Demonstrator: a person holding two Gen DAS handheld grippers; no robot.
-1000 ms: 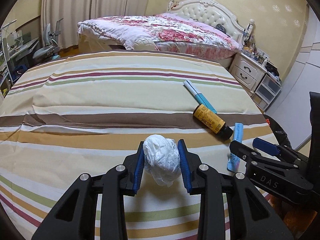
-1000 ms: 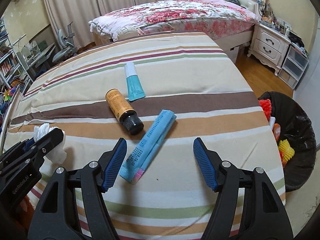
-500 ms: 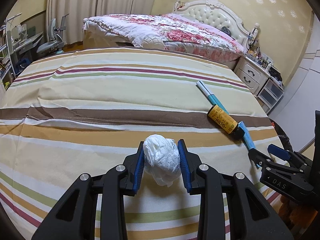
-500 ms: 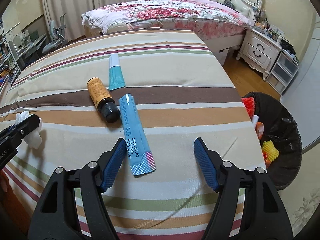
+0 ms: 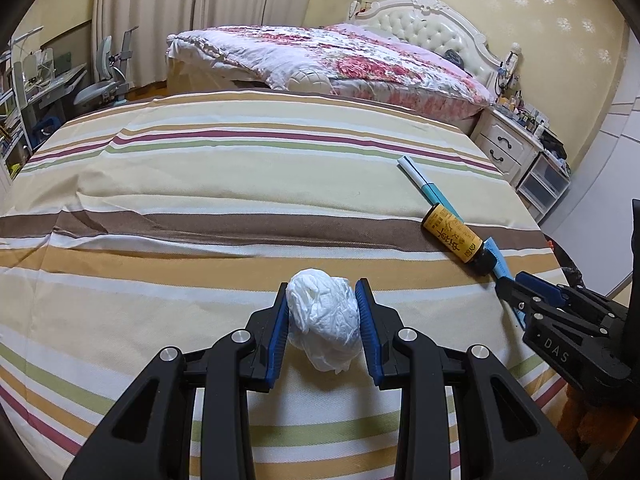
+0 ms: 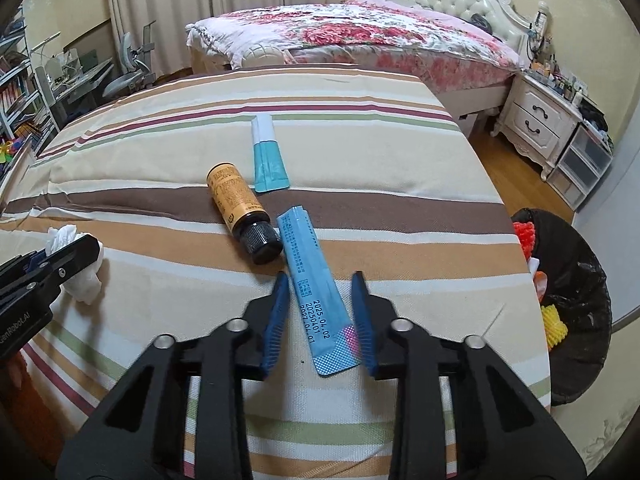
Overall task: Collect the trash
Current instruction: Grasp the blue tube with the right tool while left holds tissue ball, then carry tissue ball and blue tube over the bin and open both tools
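**Tissue wad clamped on the left, blue packet between your right pads**

Your left gripper [image 5: 323, 320] is clamped on a crumpled white tissue wad [image 5: 325, 320], both blue pads pressed into its sides, over the striped tablecloth [image 5: 200, 184] near the table's front edge. From the right camera that same wad [image 6: 78, 268] shows at the far left, half hidden behind the left gripper's finger.

Your right gripper [image 6: 320, 320] sits with its jaws partly open around the near end of a long blue packet [image 6: 314, 292] lying flat on the cloth. The right pad looks to be at the packet's edge, and there is a gap on the left side; the jaws are not clamped on it.

Just beyond it lies an orange bottle with a black cap [image 6: 240, 210], on its side, cap toward you and just beside the far end of the packet. Past the bottle, a teal and white tube [image 6: 267, 156] lies flat toward the table's middle.

Off the right edge of the table stands a bin lined with a black bag [image 6: 580, 280], with orange and yellow items visible inside.
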